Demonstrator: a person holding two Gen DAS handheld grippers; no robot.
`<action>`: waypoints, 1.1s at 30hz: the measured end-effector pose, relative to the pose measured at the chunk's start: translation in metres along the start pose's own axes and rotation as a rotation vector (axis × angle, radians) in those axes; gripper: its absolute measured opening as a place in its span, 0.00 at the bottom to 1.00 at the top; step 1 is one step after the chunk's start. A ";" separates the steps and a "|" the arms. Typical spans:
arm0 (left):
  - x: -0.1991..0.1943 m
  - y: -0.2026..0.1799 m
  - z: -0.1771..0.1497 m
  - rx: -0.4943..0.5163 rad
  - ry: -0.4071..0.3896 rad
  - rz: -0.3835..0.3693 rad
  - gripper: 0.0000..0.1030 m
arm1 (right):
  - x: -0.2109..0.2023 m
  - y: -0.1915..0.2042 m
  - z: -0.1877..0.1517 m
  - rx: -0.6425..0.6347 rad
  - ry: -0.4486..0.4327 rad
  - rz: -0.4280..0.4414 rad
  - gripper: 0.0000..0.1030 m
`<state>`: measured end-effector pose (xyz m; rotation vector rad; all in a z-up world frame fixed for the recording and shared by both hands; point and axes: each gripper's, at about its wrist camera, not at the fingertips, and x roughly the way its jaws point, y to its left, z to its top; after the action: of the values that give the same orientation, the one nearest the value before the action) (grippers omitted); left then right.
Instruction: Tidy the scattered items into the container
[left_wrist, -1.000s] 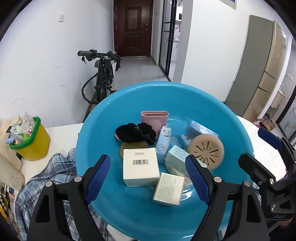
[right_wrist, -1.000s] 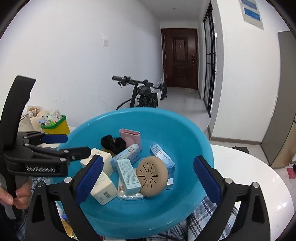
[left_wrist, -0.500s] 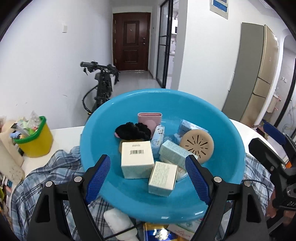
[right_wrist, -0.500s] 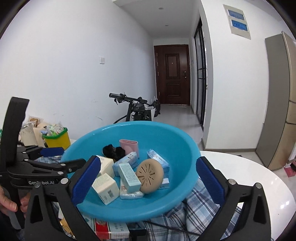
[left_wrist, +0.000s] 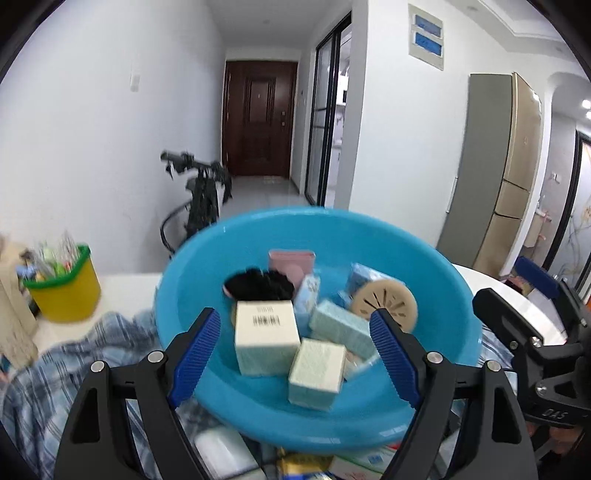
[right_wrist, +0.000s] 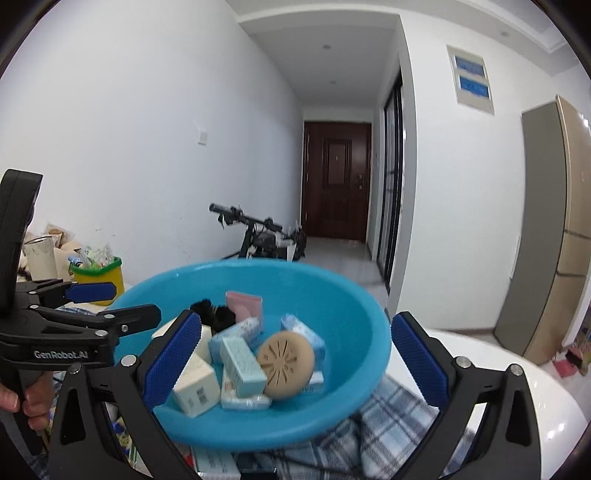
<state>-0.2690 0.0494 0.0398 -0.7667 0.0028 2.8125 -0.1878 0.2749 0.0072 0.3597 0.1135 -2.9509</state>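
Note:
A blue plastic basin (left_wrist: 369, 236) (right_wrist: 354, 306) stands tilted on a heap of cloth and boxes. It holds several small boxes, a white barcode box (left_wrist: 266, 339), a tan round vented disc (left_wrist: 384, 306) (right_wrist: 286, 363), a pink cup (left_wrist: 291, 260) (right_wrist: 243, 306) and a black scrunchie (left_wrist: 258, 284). My left gripper (left_wrist: 295, 362) is open and empty, just short of the basin's near rim. My right gripper (right_wrist: 291, 365) is open and empty in front of the basin. Each gripper shows in the other's view.
A plaid cloth (left_wrist: 74, 354) (right_wrist: 391, 428) lies under the basin on a white table (right_wrist: 517, 391). More boxes (left_wrist: 362, 461) lie under the near rim. A yellow bin with a green rim (left_wrist: 62, 284) (right_wrist: 98, 273) stands at the left. A bicycle (left_wrist: 201, 192) leans by the wall.
Both grippers have pulled back and tilted up, so the basin sits lower and smaller in view and more of the hallway shows. Both stay open.

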 end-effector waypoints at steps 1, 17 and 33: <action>0.001 -0.001 0.002 0.010 -0.018 0.004 0.83 | 0.000 0.000 0.001 -0.007 -0.025 -0.006 0.99; -0.011 0.006 -0.014 -0.016 -0.267 -0.004 1.00 | 0.000 -0.006 -0.020 0.063 -0.144 -0.021 0.99; -0.007 -0.004 -0.032 0.011 -0.281 -0.041 1.00 | -0.018 0.007 -0.026 0.021 -0.211 -0.021 1.00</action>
<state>-0.2465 0.0497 0.0160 -0.3591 -0.0435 2.8517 -0.1633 0.2736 -0.0136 0.0488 0.0600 -2.9902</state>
